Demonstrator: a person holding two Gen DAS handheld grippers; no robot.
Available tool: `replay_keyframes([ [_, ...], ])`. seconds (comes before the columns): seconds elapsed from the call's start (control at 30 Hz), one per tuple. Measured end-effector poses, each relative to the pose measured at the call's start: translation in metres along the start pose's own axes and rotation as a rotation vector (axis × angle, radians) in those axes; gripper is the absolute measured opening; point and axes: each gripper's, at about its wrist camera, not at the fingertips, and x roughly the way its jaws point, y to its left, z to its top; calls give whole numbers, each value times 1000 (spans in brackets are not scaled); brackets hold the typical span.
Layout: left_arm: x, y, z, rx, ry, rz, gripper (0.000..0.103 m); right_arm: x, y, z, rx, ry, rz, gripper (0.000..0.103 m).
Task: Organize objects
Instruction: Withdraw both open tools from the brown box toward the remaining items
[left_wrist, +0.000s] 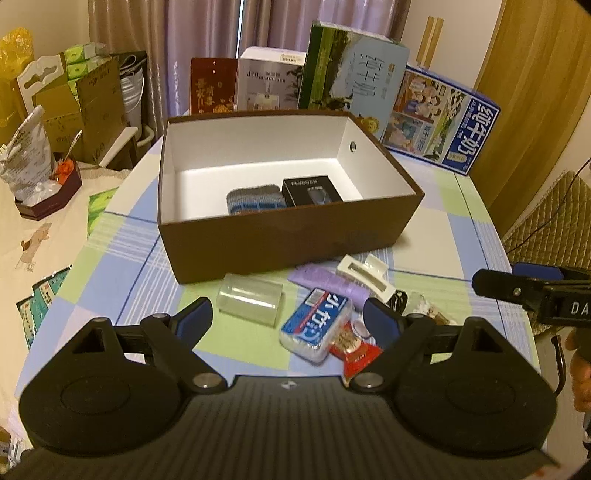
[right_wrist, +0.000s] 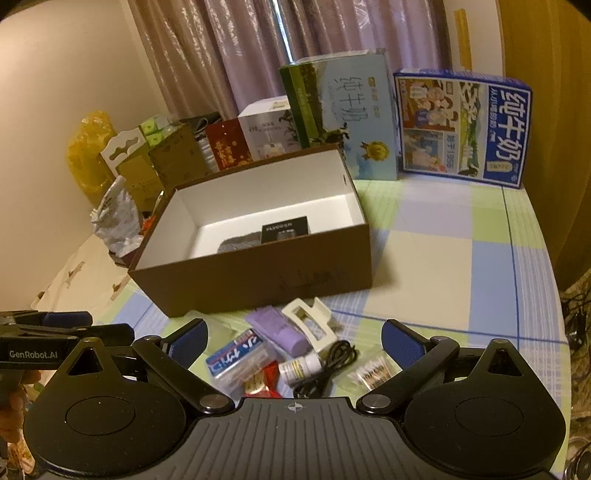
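Observation:
A brown box (left_wrist: 280, 240) (right_wrist: 258, 280) with a white inside holds a grey-blue knit piece (left_wrist: 255, 199) and a black packet (left_wrist: 312, 190) (right_wrist: 284, 229). In front of it lie a clear tape roll (left_wrist: 251, 299), a blue tissue pack (left_wrist: 317, 325) (right_wrist: 240, 360), a purple tube (left_wrist: 325, 282) (right_wrist: 279, 326), a white hair clip (left_wrist: 364, 275) (right_wrist: 308, 321), a red sachet (left_wrist: 354, 350), a small bottle (right_wrist: 299, 367), a black cable (right_wrist: 328, 363) and cotton swabs (right_wrist: 373, 374). My left gripper (left_wrist: 288, 317) hovers open above the tape and tissue pack. My right gripper (right_wrist: 293, 336) is open over the pile.
Tall cartons (left_wrist: 351, 70) (right_wrist: 461, 125) stand behind the box along the table's far edge. A second table on the left carries bags and cardboard boxes (left_wrist: 74, 103). The checked cloth (right_wrist: 443, 258) right of the box is bare. A person's hand shows at the right edge of the left wrist view.

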Motion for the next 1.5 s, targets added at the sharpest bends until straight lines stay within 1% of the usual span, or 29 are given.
replay_keyframes([
  [0.3,10,1,-13,-13,52,-3,86,-3,-6,-11,4,26,-6,98],
  [0.53,21,0,-22,-15,89,-5,86,3,-10,-25,8,69,-13,98],
  [0.8,31,-2,-28,2,109,-6,86,12,-19,-39,18,116,-34,98],
  [1.3,54,-9,-31,33,125,-47,86,30,-28,-47,-6,137,-63,98],
  [1.5,69,-13,-32,49,143,-68,86,42,-38,-52,-25,146,-82,97],
])
